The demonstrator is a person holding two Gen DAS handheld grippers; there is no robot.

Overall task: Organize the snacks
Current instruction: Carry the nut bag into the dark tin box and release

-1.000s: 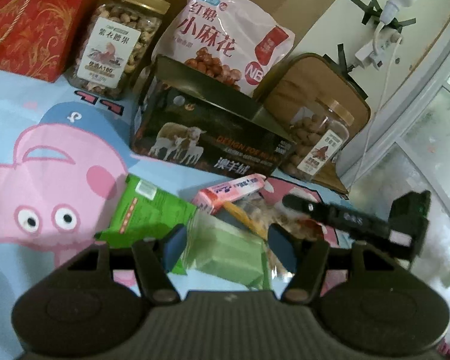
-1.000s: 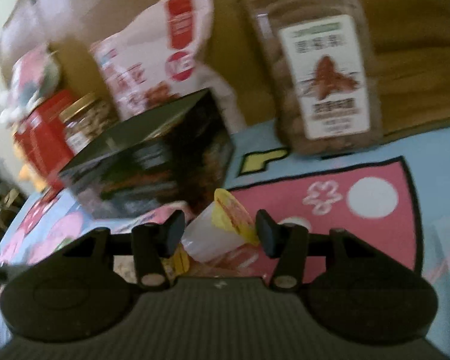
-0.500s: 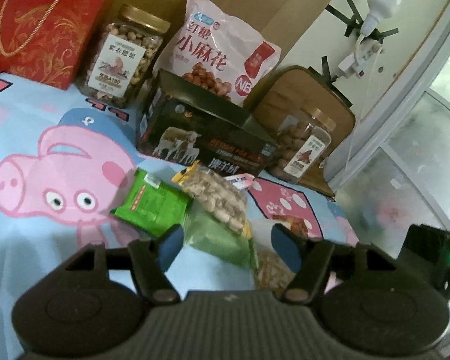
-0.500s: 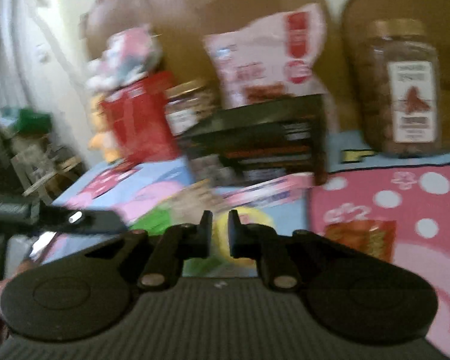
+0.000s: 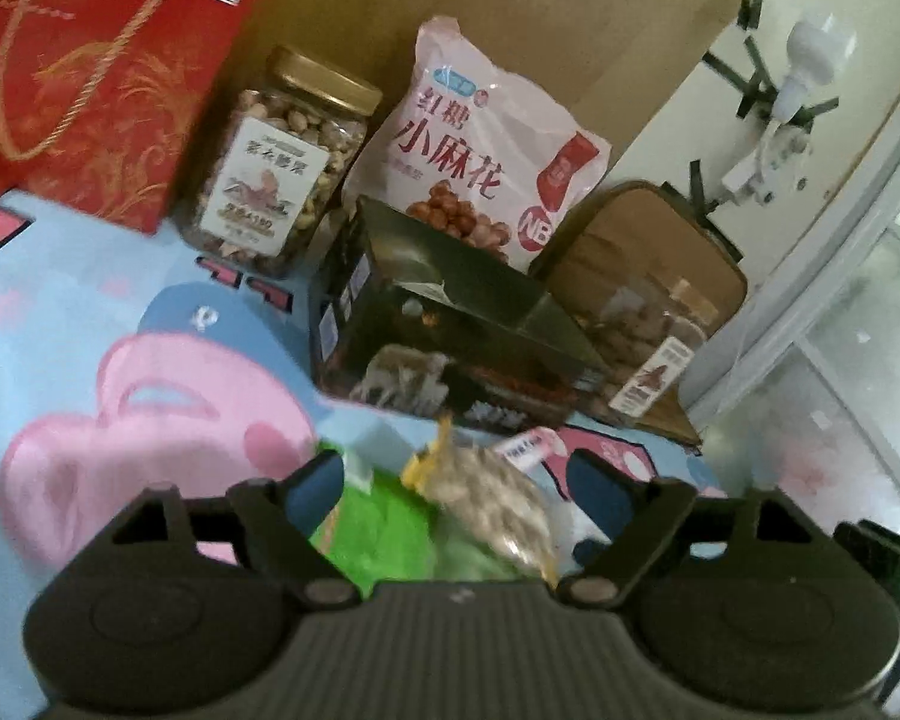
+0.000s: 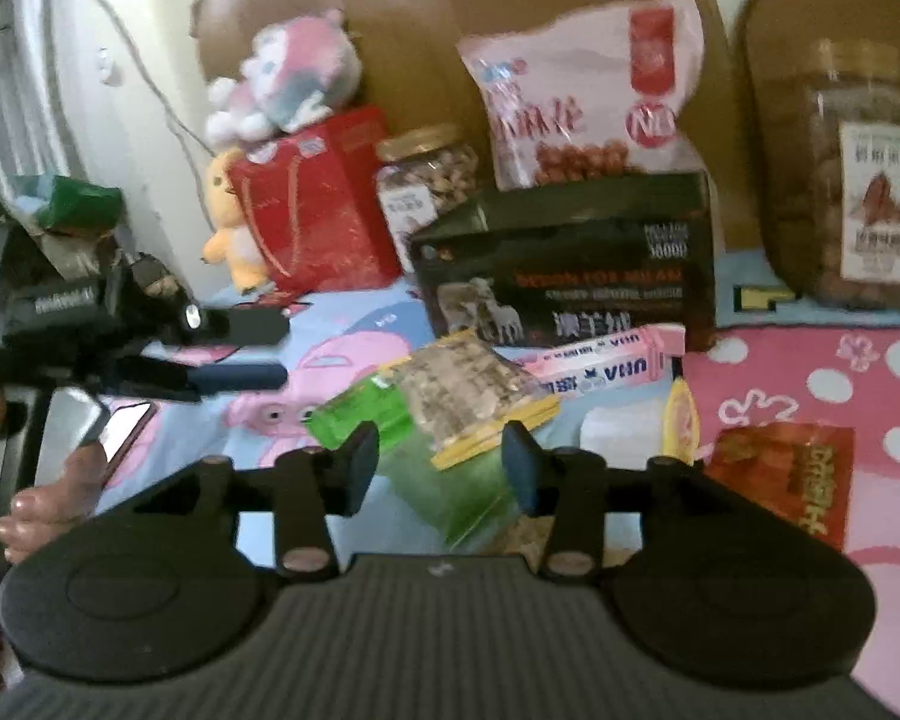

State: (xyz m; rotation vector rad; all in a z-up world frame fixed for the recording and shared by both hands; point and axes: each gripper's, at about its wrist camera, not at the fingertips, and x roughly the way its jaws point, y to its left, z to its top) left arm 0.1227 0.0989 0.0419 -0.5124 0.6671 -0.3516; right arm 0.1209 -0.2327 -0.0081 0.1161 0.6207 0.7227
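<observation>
Small snacks lie piled on the cartoon sheet: a nut packet [image 6: 468,390] with a yellow edge on top of green packets [image 6: 360,414], a pink candy bar [image 6: 606,360], a jelly cup [image 6: 630,432] and a red packet [image 6: 786,480]. My right gripper [image 6: 441,465] hovers over the pile, its jaws opening, and the pads press on nothing. My left gripper [image 5: 455,483] hangs above the same nut packet [image 5: 492,498], jaws opening wide and empty. In the right wrist view the left gripper [image 6: 264,351] reaches in from the left.
At the back stand a dark box [image 6: 570,264], a pink snack bag [image 5: 480,144], two nut jars [image 5: 276,162] [image 6: 852,180] and a red gift bag [image 5: 90,72]. Plush toys [image 6: 282,78] sit on the gift bag. A hand [image 6: 48,498] shows at lower left.
The right gripper swung left off the jelly cup, shut, then opened again. The left gripper drew back and its jaws widened; the nut packet now lies on the green packets.
</observation>
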